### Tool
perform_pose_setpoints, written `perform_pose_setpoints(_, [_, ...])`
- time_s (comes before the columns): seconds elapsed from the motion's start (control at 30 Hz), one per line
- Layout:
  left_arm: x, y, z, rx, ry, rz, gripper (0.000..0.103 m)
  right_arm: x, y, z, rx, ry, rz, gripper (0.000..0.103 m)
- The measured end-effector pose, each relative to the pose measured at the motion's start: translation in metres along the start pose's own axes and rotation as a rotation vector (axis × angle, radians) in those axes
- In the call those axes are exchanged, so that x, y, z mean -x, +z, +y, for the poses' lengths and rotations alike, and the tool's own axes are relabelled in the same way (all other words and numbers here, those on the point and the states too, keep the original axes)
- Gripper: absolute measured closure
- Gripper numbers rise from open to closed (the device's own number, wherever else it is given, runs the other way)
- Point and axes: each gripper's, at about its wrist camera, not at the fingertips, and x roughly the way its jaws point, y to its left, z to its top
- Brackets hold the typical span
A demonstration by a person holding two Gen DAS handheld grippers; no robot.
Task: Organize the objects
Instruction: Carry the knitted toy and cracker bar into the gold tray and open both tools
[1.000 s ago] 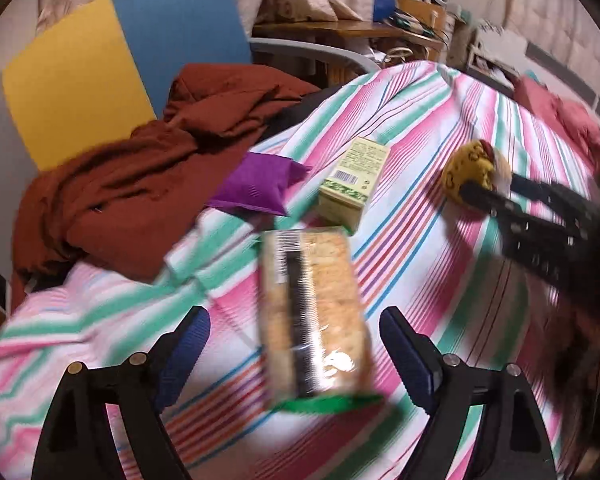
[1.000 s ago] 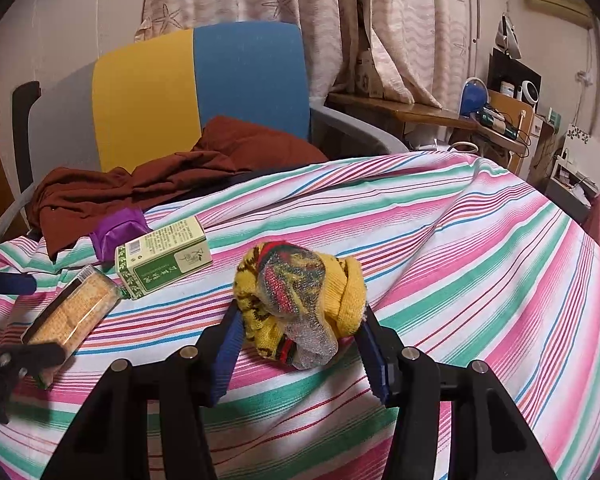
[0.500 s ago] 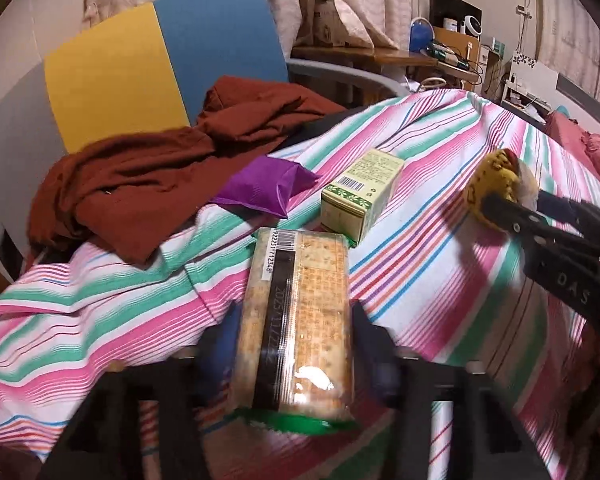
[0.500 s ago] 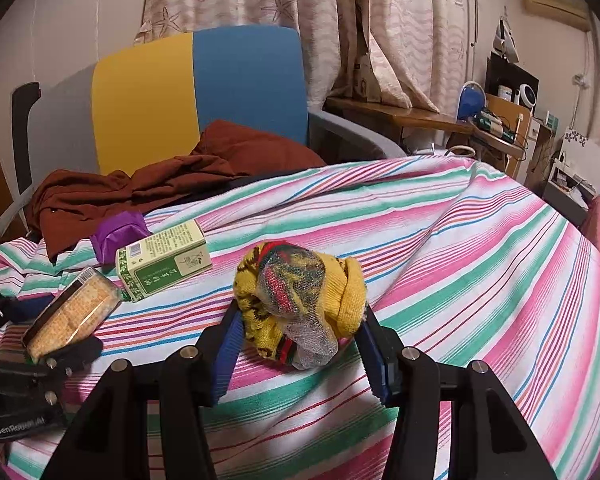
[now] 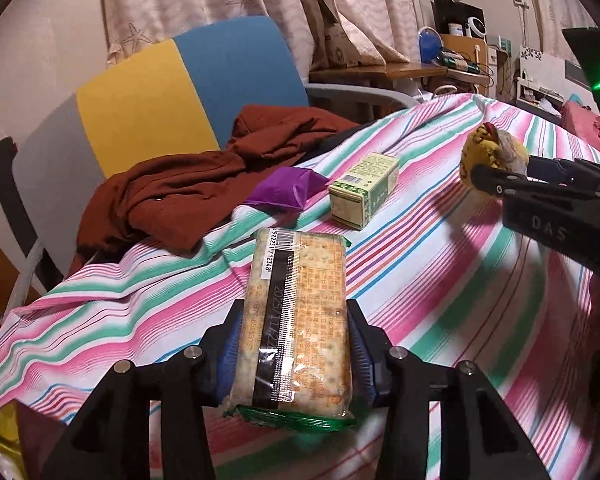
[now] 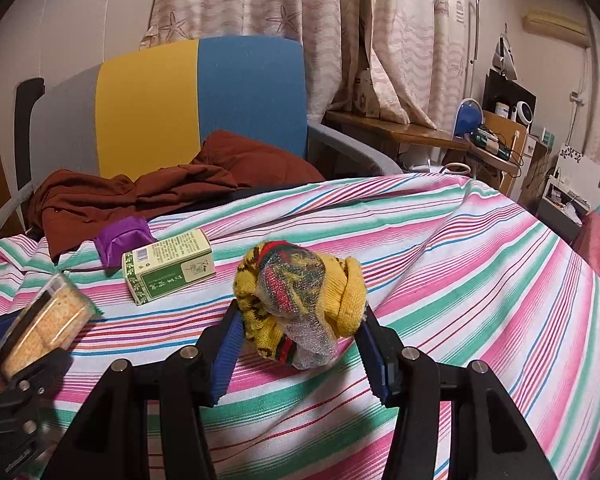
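A clear pack of crackers (image 5: 298, 320) with a green end sits lengthwise between the blue pads of my left gripper (image 5: 296, 344), which is shut on it just above the striped cloth (image 5: 420, 280). The right wrist view shows the same pack (image 6: 46, 320) at the far left. My right gripper (image 6: 300, 344) is shut on a rolled yellow patterned sock ball (image 6: 300, 280), held over the cloth. From the left wrist view the sock ball (image 5: 488, 148) and right gripper (image 5: 500, 176) are at the right.
A green-and-cream carton (image 5: 364, 188) lies on the cloth beyond the crackers, a purple pouch (image 5: 286, 192) just behind it. A rust-brown garment (image 5: 188, 192) is heaped on the yellow-and-blue chair (image 5: 188, 80). A cluttered wooden desk (image 6: 440, 136) stands at the back right.
My left jaws have closed from wide open onto the cracker pack, and the gripper has tilted up with it. The right gripper with the sock ball has stayed put.
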Motion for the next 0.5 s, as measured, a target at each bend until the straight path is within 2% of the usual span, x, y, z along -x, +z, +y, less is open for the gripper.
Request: perform_pose_setpoints(0.5, [0.019, -0.02, -0.003, -0.019, 0.014, -0.005, 0.055, 0.016, -0.002, 0.006, 0.028, -0.028, -0.034, 0.048])
